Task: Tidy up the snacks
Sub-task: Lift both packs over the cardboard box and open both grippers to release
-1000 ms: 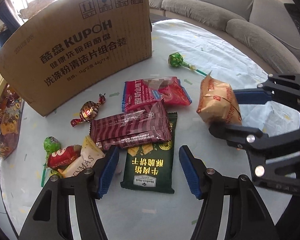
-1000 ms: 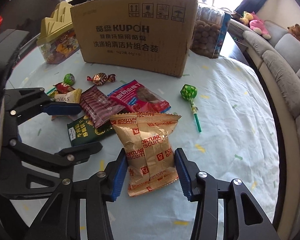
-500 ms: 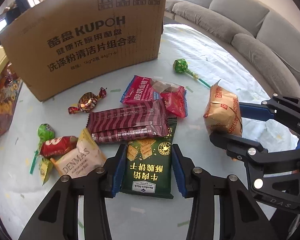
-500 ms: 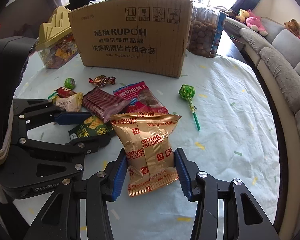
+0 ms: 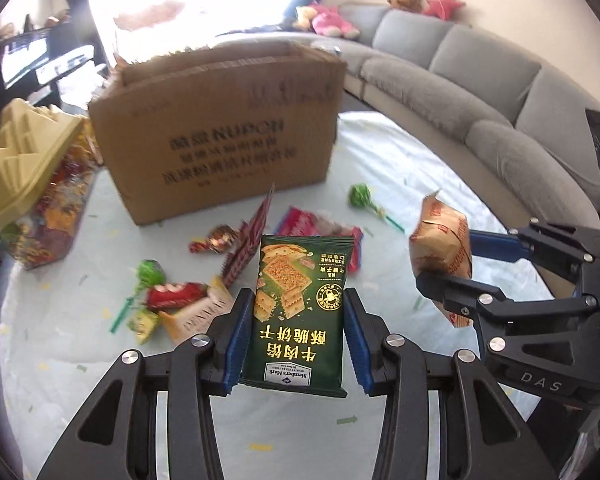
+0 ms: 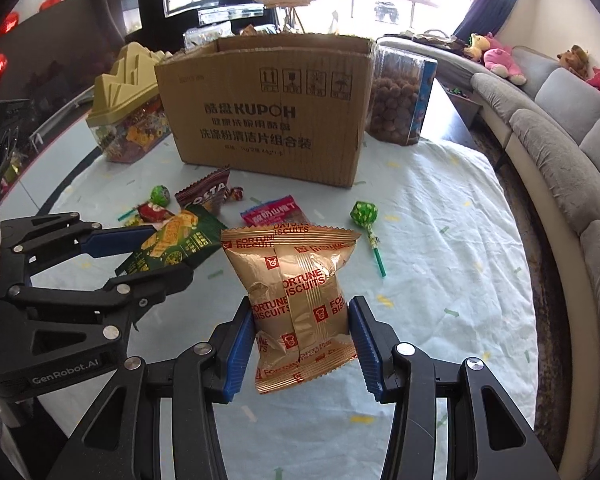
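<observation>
Left gripper (image 5: pixel 298 334), bottom centre of left view: blue ribbed pads pinch the green pack (image 5: pixel 296 312) by its two long edges, low on the pack. Pack is flat, glossy film, crimped ends, long axis pointing away from the gripper toward the box; lifted clear of the desk.

Right gripper (image 6: pixel 302 346), bottom centre of right view: pads pressed into the gold bag (image 6: pixel 296 300) at its lower half. Bag is puffy, crinkled foil, back seam facing camera, long axis also running away toward the box; held above the desk.

Key relation: the box (image 6: pixel 268 108) stands straight ahead of both grippers, upper centre of each frame, top open, and its rim sits higher than either held snack. Judged: both loads must rise over the near wall before release. In the left view the two grippers sit side by side, near one another; neither looks clearly nearer the box.

Mid-frame, on the pale crumpled cloth of the desk (image 6: pixel 440 240): loose snacks between grippers and box. A maroon bar (image 6: pixel 204 196) tilted on edge, red pack (image 6: pixel 274 216), green lollipop (image 6: pixel 364 214) with stick toward camera, a twist-wrapped candy, blurred small packs at left.

Far: box is plain corrugated cardboard, printed front. Left of it, a clear candy tub (image 6: pixel 130 116) with yellow moulded lid; right of it, a clear jar (image 6: pixel 400 100) of brown balls. Grey sofa at right edge.
</observation>
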### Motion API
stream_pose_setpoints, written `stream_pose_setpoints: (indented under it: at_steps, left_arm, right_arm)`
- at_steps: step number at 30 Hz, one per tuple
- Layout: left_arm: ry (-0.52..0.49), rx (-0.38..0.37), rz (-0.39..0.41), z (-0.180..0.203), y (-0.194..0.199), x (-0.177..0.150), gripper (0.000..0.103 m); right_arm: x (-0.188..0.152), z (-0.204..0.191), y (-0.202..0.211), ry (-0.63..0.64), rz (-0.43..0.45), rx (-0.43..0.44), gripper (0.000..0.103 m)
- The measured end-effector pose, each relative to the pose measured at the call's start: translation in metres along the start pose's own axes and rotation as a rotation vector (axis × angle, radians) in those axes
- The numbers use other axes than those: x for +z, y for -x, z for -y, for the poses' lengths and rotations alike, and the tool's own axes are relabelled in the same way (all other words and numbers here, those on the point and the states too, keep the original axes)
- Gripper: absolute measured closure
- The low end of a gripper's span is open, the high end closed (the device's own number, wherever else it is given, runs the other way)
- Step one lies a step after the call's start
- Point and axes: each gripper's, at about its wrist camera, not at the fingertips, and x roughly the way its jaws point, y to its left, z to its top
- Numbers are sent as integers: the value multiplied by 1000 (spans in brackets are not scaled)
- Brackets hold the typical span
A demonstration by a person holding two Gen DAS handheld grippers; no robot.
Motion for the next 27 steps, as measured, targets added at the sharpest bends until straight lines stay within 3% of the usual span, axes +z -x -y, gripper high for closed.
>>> stream_pose_setpoints:
  at_steps: [18, 27]
  left_arm:
    - [67, 51, 161, -29, 55, 35, 59]
    - [64, 115, 237, -43, 80, 66, 59]
  right_arm:
    - [45, -20, 39, 9, 155, 15, 55]
    - [77, -24, 51, 10, 228, 28, 55]
